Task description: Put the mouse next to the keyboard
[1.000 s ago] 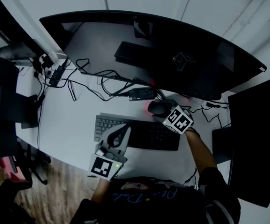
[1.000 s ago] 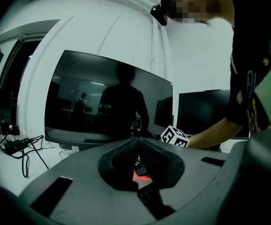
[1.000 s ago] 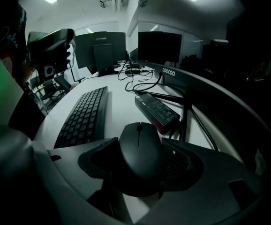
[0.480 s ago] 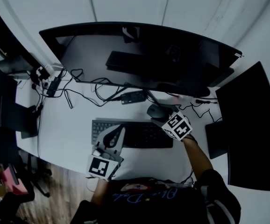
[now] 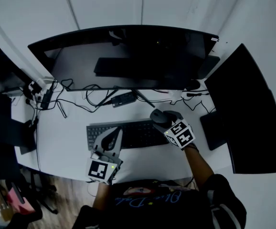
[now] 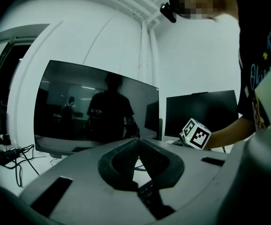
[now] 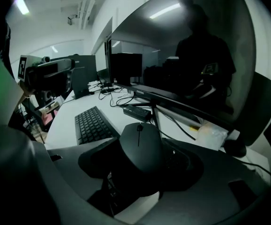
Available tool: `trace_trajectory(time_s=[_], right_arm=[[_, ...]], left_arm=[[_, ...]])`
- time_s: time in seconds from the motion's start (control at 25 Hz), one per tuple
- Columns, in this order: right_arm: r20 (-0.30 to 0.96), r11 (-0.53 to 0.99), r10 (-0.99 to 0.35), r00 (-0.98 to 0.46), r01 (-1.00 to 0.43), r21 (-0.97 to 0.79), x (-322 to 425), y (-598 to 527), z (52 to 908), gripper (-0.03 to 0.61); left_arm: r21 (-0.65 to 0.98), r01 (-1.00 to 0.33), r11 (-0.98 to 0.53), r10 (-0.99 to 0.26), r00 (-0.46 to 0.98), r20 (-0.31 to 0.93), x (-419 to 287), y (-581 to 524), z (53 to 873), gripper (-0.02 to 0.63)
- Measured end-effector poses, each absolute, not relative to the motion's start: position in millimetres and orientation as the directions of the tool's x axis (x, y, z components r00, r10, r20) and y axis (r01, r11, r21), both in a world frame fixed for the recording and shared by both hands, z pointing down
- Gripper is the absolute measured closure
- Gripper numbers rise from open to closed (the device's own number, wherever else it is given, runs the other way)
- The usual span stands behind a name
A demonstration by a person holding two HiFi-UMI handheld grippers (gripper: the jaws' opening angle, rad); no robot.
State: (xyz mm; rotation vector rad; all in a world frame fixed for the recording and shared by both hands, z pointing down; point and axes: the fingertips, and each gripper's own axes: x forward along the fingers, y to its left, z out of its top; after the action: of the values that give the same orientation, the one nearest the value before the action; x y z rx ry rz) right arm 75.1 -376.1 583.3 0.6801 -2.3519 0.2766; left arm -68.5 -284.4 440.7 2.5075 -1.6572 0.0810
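A black mouse (image 5: 160,117) sits between the jaws of my right gripper (image 5: 164,122), which is shut on it just behind the far right corner of the keyboard. In the right gripper view the mouse (image 7: 141,149) fills the gap between the jaws, and the keyboard (image 7: 92,124) lies to its left. The black keyboard (image 5: 126,133) lies across the white desk (image 5: 66,132) in front of the monitor. My left gripper (image 5: 111,138) hovers over the keyboard's left half. Its jaws are pressed together with nothing between them (image 6: 138,146).
A wide curved monitor (image 5: 123,56) stands behind the keyboard, and a second dark screen (image 5: 240,109) stands at the right. Loose cables (image 5: 83,97), a small black hub (image 5: 124,99) and a power strip (image 5: 45,97) lie behind and to the left. The desk's front edge is near the person's body.
The head view has swung, shifting the whole scene. The right gripper has carried the mouse a little toward the keyboard's right end. The left gripper stays over the keyboard.
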Motion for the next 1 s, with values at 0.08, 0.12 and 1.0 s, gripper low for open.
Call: trace_trajectory(time_s=[0.08, 0.12, 1.0], right_arm=[[0.645, 0.811, -0.43, -0.632, -0.584, -0.032, 86.3, -372.1, 581.0, 0.311], [0.641, 0.796, -0.444, -0.626, -0.604, -0.039, 91.8, -369.9, 579.7, 0.31], [0.671, 0.498, -0.614, -0.417, -0.863, -0.081, 192.5, -326.9, 607.0, 0.31]], left_arm=[[0.08, -0.913, -0.4, -0.905, 0.407, 0.12, -62.9, -284.5, 441.2, 0.614], [0.08, -0.91, -0.407, -0.902, 0.414, 0.121, -59.7, -284.5, 441.7, 0.614], [0.086, -0.824, -0.561, -0.809, 0.567, 0.153, 6.7, -289.8, 450.6, 0.614]])
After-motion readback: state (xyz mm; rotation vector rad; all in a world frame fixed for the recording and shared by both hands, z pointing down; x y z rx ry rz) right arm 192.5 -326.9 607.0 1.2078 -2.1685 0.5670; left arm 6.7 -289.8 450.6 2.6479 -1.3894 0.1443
